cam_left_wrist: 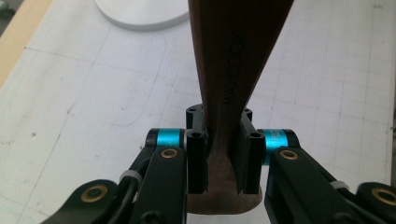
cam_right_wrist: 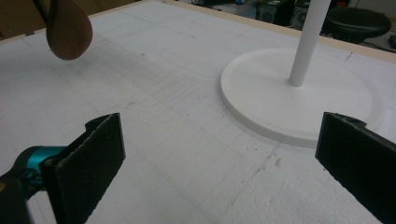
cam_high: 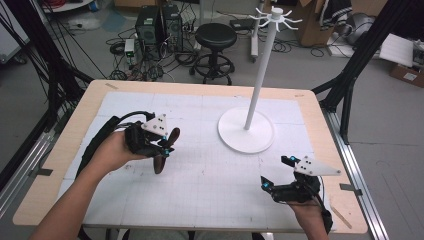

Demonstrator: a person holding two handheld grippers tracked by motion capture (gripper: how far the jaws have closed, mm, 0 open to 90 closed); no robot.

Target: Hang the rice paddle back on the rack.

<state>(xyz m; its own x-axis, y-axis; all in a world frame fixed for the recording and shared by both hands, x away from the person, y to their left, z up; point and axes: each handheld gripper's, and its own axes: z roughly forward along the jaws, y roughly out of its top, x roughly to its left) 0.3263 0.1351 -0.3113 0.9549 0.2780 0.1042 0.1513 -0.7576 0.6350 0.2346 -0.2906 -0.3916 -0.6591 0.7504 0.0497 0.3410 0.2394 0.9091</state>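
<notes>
- High view: the left gripper [cam_high: 161, 145] has its jaws clenched on a dark brown wooden spoon [cam_high: 166, 150], held clear above the white gridded surface [cam_high: 210, 185]. The spoon's long axis runs steeply, one end up toward the far side, the other hanging down toward the near side.
- Same view: the tall white hanging stand with hooks at its top [cam_high: 262, 65] rises from its round base, off to the right of the spoon and farther back. The left hand is plainly the nearer one to it with the load; the hooks sit well above the spoon.
- Same view: the right gripper [cam_high: 274, 177] rests low at the near right, jaws spread, nothing in them.
- Left gripper view: the jaws pinch the spoon's narrow neck [cam_left_wrist: 226, 116], wood running straight ahead from the grip, stand base [cam_left_wrist: 140, 14] beyond, up-left.
- Right gripper view: its pads [cam_right_wrist: 93, 158] stand wide apart; the spoon's rounded end [cam_right_wrist: 67, 32] hangs far upper left, the stand's base [cam_right_wrist: 261, 93] near ahead.
</notes>
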